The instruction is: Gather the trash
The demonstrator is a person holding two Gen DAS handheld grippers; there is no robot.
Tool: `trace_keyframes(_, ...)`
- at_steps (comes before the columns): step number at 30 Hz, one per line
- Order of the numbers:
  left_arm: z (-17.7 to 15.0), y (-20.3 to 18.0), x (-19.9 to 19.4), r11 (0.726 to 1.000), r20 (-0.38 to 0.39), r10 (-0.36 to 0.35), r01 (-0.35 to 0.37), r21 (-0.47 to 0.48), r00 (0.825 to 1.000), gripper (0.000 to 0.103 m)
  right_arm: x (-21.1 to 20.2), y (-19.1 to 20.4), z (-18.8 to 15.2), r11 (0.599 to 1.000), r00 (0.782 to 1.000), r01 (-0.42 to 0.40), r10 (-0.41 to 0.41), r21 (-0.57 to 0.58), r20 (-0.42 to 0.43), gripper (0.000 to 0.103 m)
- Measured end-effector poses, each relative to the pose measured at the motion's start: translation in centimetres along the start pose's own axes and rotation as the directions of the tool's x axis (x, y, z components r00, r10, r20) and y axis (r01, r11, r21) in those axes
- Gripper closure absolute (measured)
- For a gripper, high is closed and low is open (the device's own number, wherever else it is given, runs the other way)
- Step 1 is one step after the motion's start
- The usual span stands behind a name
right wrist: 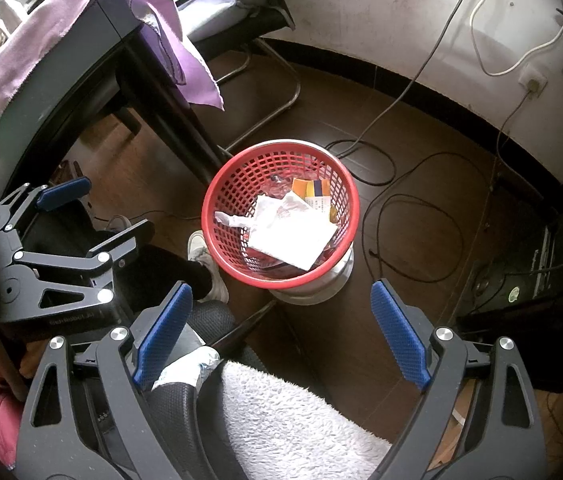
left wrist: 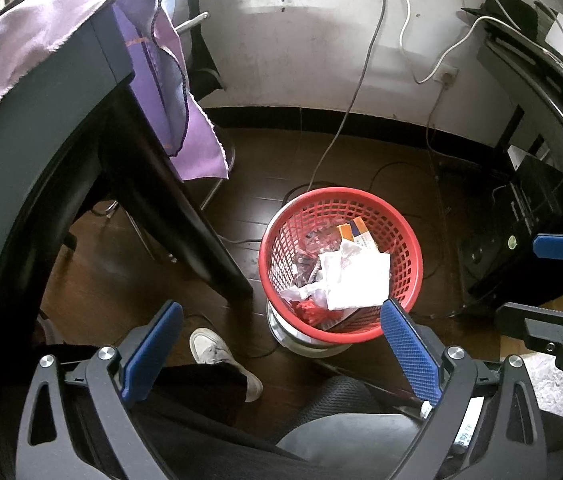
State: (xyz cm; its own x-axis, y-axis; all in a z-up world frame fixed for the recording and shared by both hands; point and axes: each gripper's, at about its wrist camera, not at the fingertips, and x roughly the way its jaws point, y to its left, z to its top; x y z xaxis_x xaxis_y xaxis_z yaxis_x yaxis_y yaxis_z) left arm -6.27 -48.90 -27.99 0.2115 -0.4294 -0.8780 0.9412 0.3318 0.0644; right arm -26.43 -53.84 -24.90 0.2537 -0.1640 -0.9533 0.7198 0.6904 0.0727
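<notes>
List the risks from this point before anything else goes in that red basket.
1. The red basket sits on a narrower pale base; a knock may tip it.
2. Crumpled white paper is piled near the rim and might spill.
3. Cables on the floor beside it could snag either open tongs.

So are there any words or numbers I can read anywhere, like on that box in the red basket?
None can be read for sure.
Orange and yellow box in the red basket: it has print, too small to read.
White label on the left tongs: characters, too blurred.
Raised lettering on the body of the left tongs, seen from the right camera: too faint.
</notes>
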Motion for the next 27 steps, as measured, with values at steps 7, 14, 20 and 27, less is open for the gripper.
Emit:
trace_keyframes(7,0.14,0.23,0.15,1.0,-0.009,-0.008,0.008,-0.01,1.0,0.006,-0.02,-0.07,0.06,1.0,1.0,0.0,0.0,-0.001,-0.001,0.015)
trace_keyframes(14,0.17,0.27,0.16,1.0,-0.01,-0.008,0.008,-0.012,1.0,0.006,0.05,0.29,-0.1,1.0,1.0,-0.003,0.003,0.003,-0.001,0.015)
trace_keyframes(20,0.15,0.3,0.2,1.0,-0.011,-0.008,0.008,-0.013,1.0,0.006,0.07,0.56,-0.19,1.0,1.0,-0.006,0.006,0.004,-0.003,0.015)
trace_keyframes(27,0.16,0.32,0.19,1.0,-0.011,-0.008,0.008,-0.012,1.0,0.006,0.14,0.5,-0.13,1.0,1.0,-0.01,0.01,0.006,-0.005,0.015)
